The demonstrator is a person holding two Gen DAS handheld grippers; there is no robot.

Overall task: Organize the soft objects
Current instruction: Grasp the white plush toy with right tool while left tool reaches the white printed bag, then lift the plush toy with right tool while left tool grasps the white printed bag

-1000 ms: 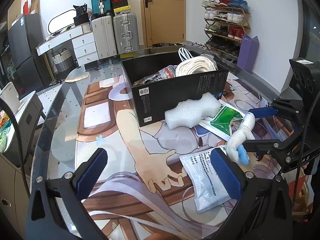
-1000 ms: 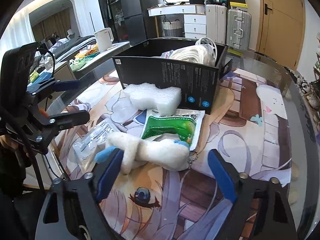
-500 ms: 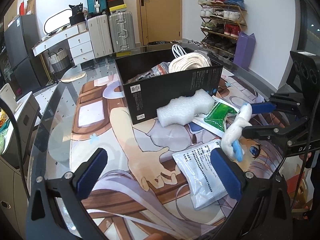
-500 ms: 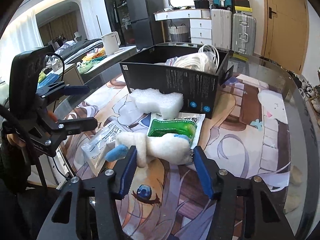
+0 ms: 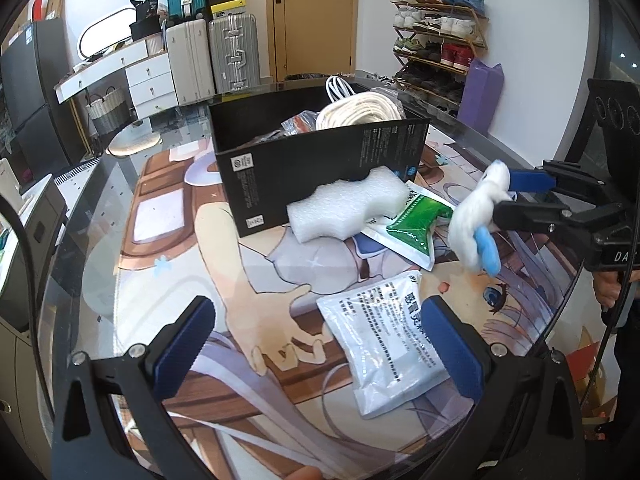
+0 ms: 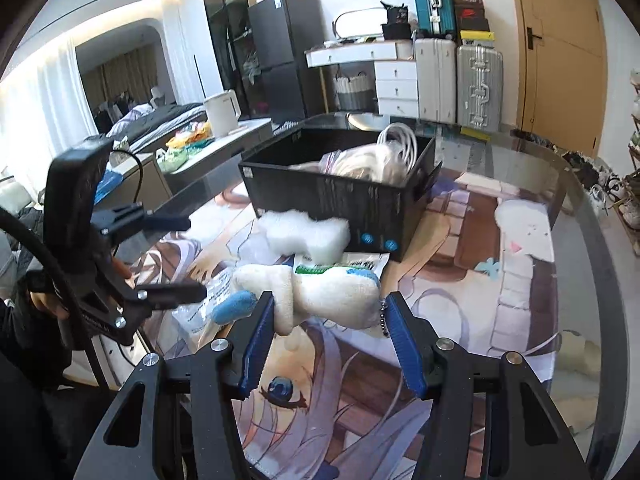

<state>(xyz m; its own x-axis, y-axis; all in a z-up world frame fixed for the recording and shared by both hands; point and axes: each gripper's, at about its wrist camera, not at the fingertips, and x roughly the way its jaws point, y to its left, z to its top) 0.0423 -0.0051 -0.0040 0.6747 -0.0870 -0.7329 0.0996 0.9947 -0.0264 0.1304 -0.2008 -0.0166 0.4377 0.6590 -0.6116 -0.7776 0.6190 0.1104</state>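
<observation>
My right gripper [image 6: 332,312] is shut on a white plush toy with blue tips [image 6: 316,296] and holds it lifted above the mat; it also shows in the left wrist view [image 5: 476,216]. My left gripper [image 5: 316,344] is open and empty above the mat, near a white printed pouch [image 5: 384,344]. A black box [image 5: 316,164] holds a coil of white cord [image 5: 360,112]. A white foam block [image 5: 348,208] leans on the box front. A green and white pouch [image 5: 416,228] lies beside the foam.
The table is glass with a printed cartoon mat [image 5: 208,264] on it. Its curved edge [image 6: 592,224] runs along the right in the right wrist view. Suitcases [image 5: 212,56], a dresser and a shoe rack [image 5: 436,40] stand behind the table.
My right gripper closed on the plush toy and lifted it off the mat. My left gripper stayed open, with its view shifting slightly.
</observation>
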